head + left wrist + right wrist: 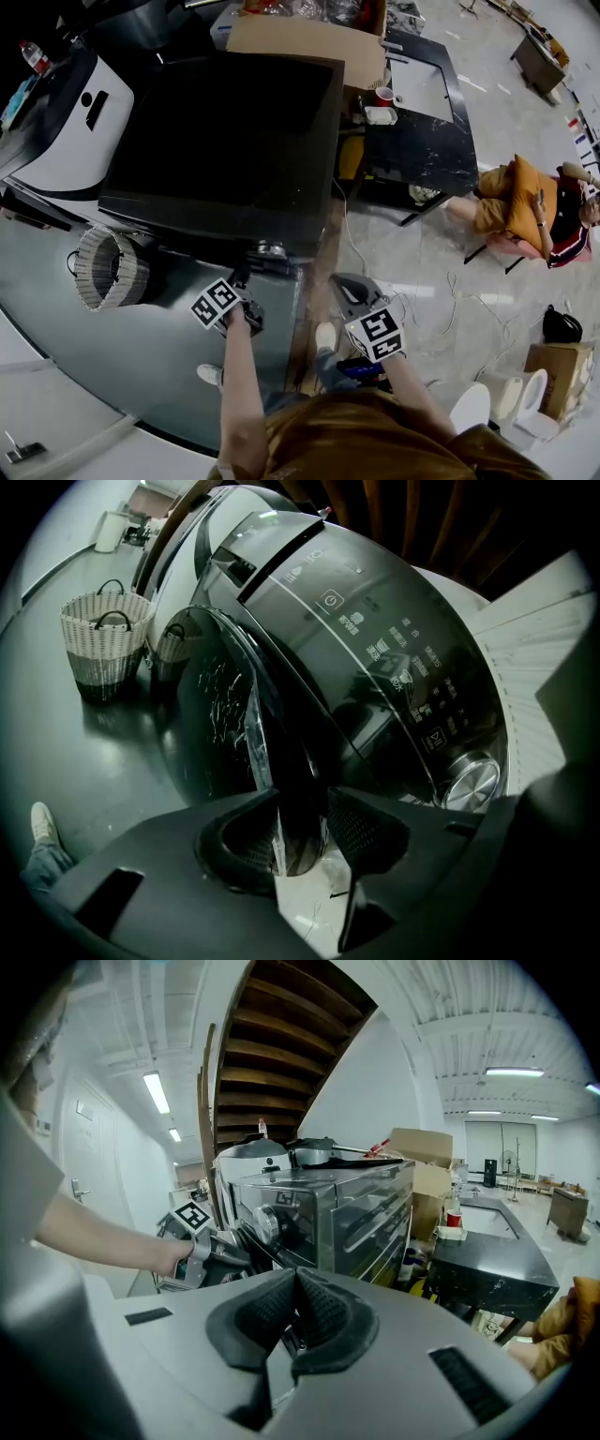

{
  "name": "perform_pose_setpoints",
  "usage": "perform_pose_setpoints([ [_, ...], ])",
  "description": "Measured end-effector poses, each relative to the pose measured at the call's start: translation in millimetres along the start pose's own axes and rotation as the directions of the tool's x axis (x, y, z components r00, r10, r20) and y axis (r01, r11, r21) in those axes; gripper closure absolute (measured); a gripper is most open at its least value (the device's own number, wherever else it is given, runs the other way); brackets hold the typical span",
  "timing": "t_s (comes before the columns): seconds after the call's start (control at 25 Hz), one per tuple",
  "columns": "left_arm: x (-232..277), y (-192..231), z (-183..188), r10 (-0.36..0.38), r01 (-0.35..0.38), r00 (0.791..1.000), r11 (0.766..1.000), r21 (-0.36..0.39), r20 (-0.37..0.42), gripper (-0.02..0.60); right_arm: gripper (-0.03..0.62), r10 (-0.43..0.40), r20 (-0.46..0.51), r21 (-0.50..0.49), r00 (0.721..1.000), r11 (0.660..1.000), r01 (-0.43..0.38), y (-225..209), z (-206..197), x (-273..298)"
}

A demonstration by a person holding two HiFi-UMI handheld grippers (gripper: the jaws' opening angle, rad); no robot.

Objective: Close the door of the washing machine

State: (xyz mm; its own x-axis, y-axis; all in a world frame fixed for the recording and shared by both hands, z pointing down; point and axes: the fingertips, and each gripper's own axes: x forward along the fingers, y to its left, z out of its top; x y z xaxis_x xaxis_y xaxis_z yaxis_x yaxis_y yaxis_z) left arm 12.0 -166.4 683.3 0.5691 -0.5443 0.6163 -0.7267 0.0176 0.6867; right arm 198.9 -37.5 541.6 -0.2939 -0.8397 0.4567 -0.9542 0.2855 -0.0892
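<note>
The dark washing machine (225, 150) stands in front of me, its control panel and silver knob (472, 780) showing in the left gripper view. Its round glass door (220, 724) hangs ajar, swung out from the front. My left gripper (302, 832) straddles the door's rim, one pad on each side, shut on it. In the head view the left gripper (242, 298) sits at the machine's front edge. My right gripper (295, 1290) is held back to the right of the machine, shut with nothing between its pads; in the head view the right gripper (350, 289) is beside the machine's right corner.
A wicker basket (111, 269) stands on the floor left of the door. A black table (422, 141) with a red cup (384, 95) is at the right, a cardboard box (309, 42) behind the machine. A person (534, 206) sits at far right. Cables lie on the floor.
</note>
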Motion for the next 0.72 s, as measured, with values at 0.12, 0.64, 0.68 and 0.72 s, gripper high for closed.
perform_pose_setpoints([
  [0.12, 1.0, -0.1, -0.4, -0.005, 0.005, 1.000, 1.000, -0.003, -0.023, 0.399, 0.582, -0.011, 0.012, -0.017, 1.000, 1.000, 0.012, 1.5, 5.4, -1.5],
  [0.64, -24.7, -20.9, 5.2, 0.040, -0.046, 0.999, 0.966, 0.254, 0.028, 0.353, 0.582, -0.054, 0.072, -0.055, 0.996, 0.997, 0.058, 4.4, 30.6, -18.0],
  [0.68, -31.2, -25.0, 8.5, 0.044, -0.057, 0.998, 0.957, 0.284, 0.052, 0.353, 0.582, -0.057, 0.079, -0.056, 0.995, 0.997, 0.062, 4.6, 33.0, -19.4],
  [0.72, -37.8, -30.3, 11.4, 0.044, -0.065, 0.996, 0.947, 0.315, 0.074, 0.353, 0.582, -0.062, 0.087, -0.059, 0.994, 0.996, 0.067, 4.3, 35.3, -20.5],
])
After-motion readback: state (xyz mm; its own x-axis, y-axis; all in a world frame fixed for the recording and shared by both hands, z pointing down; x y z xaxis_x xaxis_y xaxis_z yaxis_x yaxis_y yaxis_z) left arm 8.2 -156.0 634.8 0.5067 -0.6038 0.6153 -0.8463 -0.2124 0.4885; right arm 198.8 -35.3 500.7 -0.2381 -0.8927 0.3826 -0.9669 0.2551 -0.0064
